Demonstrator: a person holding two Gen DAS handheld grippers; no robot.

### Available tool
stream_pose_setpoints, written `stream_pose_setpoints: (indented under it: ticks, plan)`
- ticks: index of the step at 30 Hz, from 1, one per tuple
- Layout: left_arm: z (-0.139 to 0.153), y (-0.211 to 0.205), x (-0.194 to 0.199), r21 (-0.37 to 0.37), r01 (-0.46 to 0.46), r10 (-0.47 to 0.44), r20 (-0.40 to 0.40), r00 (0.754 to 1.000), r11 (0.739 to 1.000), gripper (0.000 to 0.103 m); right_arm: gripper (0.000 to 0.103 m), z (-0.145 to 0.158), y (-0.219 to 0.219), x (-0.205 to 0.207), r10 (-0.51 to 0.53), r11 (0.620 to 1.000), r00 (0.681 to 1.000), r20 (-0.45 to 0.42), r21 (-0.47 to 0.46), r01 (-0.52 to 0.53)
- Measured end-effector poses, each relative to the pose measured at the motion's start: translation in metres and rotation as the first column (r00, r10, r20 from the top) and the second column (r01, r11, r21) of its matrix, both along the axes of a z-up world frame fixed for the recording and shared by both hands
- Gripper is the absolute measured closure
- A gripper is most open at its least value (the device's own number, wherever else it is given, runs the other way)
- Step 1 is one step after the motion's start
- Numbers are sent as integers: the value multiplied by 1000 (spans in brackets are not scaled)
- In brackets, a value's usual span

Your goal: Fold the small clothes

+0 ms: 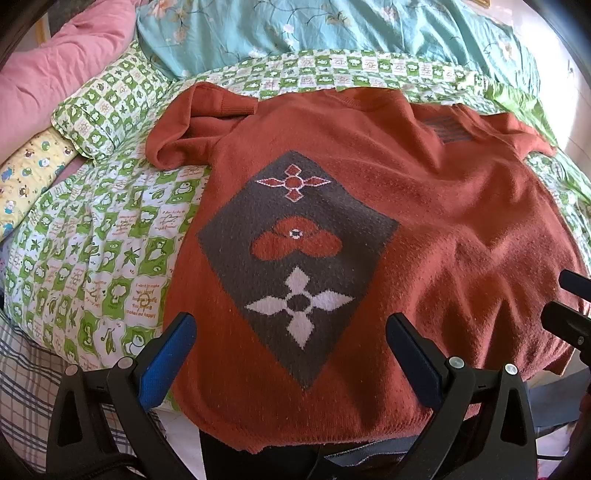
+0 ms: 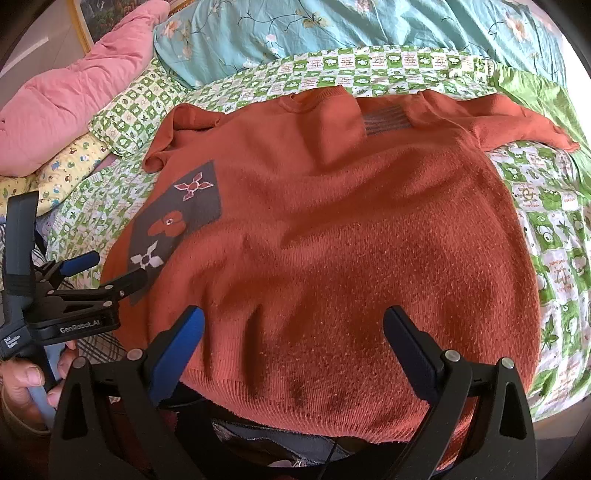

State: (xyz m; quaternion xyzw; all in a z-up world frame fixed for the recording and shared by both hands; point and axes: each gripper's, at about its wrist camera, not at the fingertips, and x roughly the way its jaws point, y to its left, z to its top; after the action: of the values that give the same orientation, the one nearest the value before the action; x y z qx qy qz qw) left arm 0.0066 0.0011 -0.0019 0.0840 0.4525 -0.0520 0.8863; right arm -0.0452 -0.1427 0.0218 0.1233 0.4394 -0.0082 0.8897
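A rust-orange knitted sweater (image 1: 424,206) (image 2: 332,236) lies spread flat on the bed, its hem toward me. A grey diamond panel (image 1: 295,251) with flower motifs sits on its left half. The left sleeve (image 1: 192,122) is bunched up near the shoulder; the right sleeve (image 2: 517,122) stretches out to the far right. My left gripper (image 1: 291,332) is open above the lower part of the diamond, holding nothing. My right gripper (image 2: 293,325) is open above the hem's middle, also holding nothing. The left gripper (image 2: 107,269) shows in the right wrist view, held by a hand (image 2: 26,376).
The bed has a green-and-white patterned cover (image 1: 92,258) (image 2: 554,258). A teal floral quilt (image 1: 332,33) and a pink quilt (image 1: 55,70) are heaped at the far side. A green patterned pillow (image 1: 107,107) and a yellow one (image 1: 26,177) lie at left.
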Motion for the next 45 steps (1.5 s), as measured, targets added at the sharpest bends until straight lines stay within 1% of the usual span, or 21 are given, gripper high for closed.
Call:
stream_pose_setpoints:
  ticks: [1, 2, 3, 8, 11, 16, 17, 18, 20, 21, 22, 24, 26, 31, 32, 39, 41, 45]
  plan:
    - [0, 0, 1, 4, -1, 1, -1, 1000, 1000, 1, 6, 1, 4, 1, 0, 1000, 1000, 1, 2, 0]
    - [0, -1, 2, 7, -2, 2, 0, 1000, 1000, 1, 6, 1, -4, 2, 0, 1000, 1000, 1, 1, 0]
    - [0, -1, 3, 8, -1, 1, -2, 1000, 1000, 1, 6, 1, 0, 4, 0, 1000, 1000, -1, 3, 0]
    - [-1, -2, 8, 30, -2, 2, 11, 1000, 1000, 1, 6, -3, -13, 5, 2, 1000, 1000, -9, 8, -2]
    - [-1, -3, 9, 15, -1, 1, 11, 1000, 1000, 1, 6, -3, -12, 7, 3, 1000, 1000, -7, 8, -3]
    - [2, -7, 15, 20, 5, -5, 9, 1000, 1000, 1, 6, -1, -13, 12, -2, 999, 1000, -4, 34, 2]
    - [3, -8, 17, 26, 6, -7, 10, 1000, 1000, 1, 6, 0, -15, 13, -3, 998, 1000, -15, 61, 4]
    - [3, -9, 18, 28, 9, -9, 11, 1000, 1000, 1, 6, 1, -16, 14, -5, 998, 1000, -11, 61, 6]
    - [5, -11, 22, 37, 13, -13, 14, 1000, 999, 1, 6, 2, -20, 17, -8, 994, 1000, -28, 111, 11]
    - [6, -12, 24, 39, 15, -16, 15, 1000, 999, 1, 6, 4, -25, 19, -9, 988, 999, -42, 156, 16]
    - [6, -13, 26, 42, 17, -18, 16, 1000, 999, 1, 6, 5, -28, 20, -13, 986, 999, -43, 164, 19]
    - [7, -15, 30, 39, 22, -22, 10, 1000, 999, 1, 6, 6, -31, 22, -19, 990, 999, -33, 140, 24]
    - [8, -16, 33, 41, 25, -26, 22, 999, 999, 1, 6, 7, -36, 24, -26, 993, 999, -22, 113, 28]
    - [15, -23, 47, 35, 32, -34, 65, 997, 999, 1, 6, 8, -52, 32, -50, 992, 999, -13, 112, 52]
    - [16, -24, 50, 37, 34, -36, 69, 997, 999, 1, 6, 8, -54, 34, -54, 992, 998, -27, 109, 57]
    - [18, -29, 78, 29, 33, -34, 37, 999, 999, 1, 6, 12, -87, 49, -107, 988, 994, -21, 109, 109]
    - [19, -29, 86, 19, 30, -31, 38, 999, 999, 1, 6, 14, -102, 52, -134, 984, 991, 5, 119, 132]
    - [21, -28, 108, 33, 17, -18, 36, 999, 999, 1, 6, 16, -136, 59, -197, 974, 980, -5, 116, 196]
